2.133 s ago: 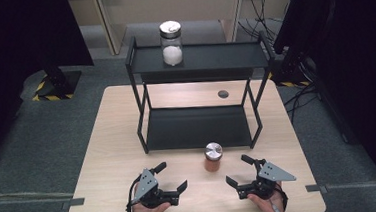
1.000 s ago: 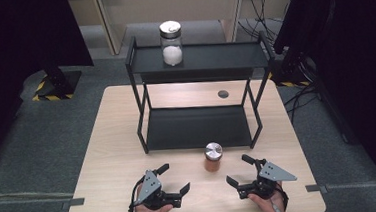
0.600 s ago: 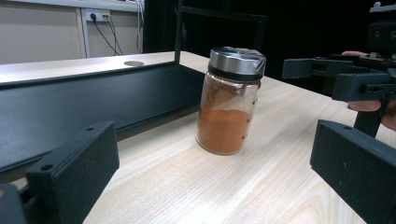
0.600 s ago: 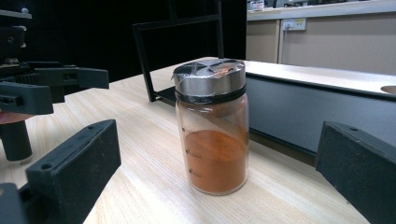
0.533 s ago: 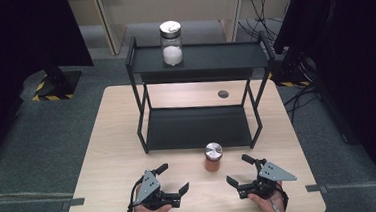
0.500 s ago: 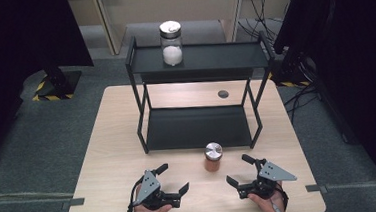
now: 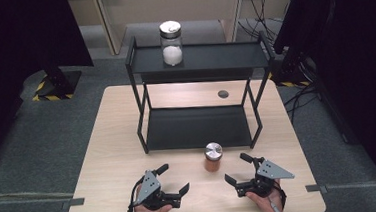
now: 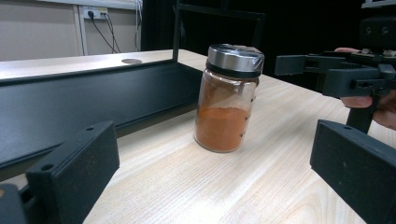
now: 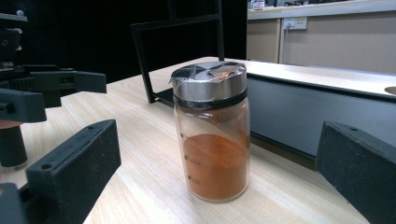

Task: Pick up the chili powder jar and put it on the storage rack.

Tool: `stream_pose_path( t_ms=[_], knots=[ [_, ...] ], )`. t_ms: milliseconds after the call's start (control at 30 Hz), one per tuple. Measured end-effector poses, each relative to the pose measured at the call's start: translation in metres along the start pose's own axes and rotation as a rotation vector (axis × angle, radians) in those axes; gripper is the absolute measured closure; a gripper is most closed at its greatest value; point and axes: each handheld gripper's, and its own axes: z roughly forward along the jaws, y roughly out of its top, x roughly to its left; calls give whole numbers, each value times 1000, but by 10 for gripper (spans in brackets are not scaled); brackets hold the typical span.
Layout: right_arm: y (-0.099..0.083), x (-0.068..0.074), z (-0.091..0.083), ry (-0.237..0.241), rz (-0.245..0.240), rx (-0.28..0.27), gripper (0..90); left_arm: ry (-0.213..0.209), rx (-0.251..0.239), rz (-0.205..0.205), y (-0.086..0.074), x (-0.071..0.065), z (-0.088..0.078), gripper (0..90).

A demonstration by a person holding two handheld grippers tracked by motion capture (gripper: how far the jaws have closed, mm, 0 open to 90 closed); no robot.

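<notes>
A glass spice jar (image 7: 213,157) with a steel lid and orange powder stands upright on the wooden table (image 7: 114,156), just in front of the black two-level rack (image 7: 197,128). My left gripper (image 7: 174,178) is open, low at the jar's left. My right gripper (image 7: 236,168) is open at the jar's right. Both point toward the jar and neither touches it. In the left gripper view the jar (image 8: 227,100) stands ahead between the fingers (image 8: 74,170). The right gripper view has the jar (image 9: 212,135) closer, between its fingers (image 9: 77,165).
A second jar (image 7: 171,43) with white powder stands on the rack's top shelf (image 7: 222,56). The lower shelf (image 7: 197,128) is bare. A round cable hole (image 7: 223,94) sits in the table behind the rack. Dark curtains and cables flank the table.
The left gripper has shifted and tilted very slightly near the front edge. The jar and the right gripper stay where they were.
</notes>
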Motion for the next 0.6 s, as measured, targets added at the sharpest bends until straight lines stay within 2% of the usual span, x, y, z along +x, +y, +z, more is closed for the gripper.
stream_pose_path(
  t_ms=[233, 600],
  knots=[
    [5, -1, 11, 15, -16, 22, 5, -1, -3, -5, -1, 0, 0, 8],
    [9, -3, 23, 11, -27, 40, 6, -6, -2, -1, 0, 0, 0, 8]
  ],
)
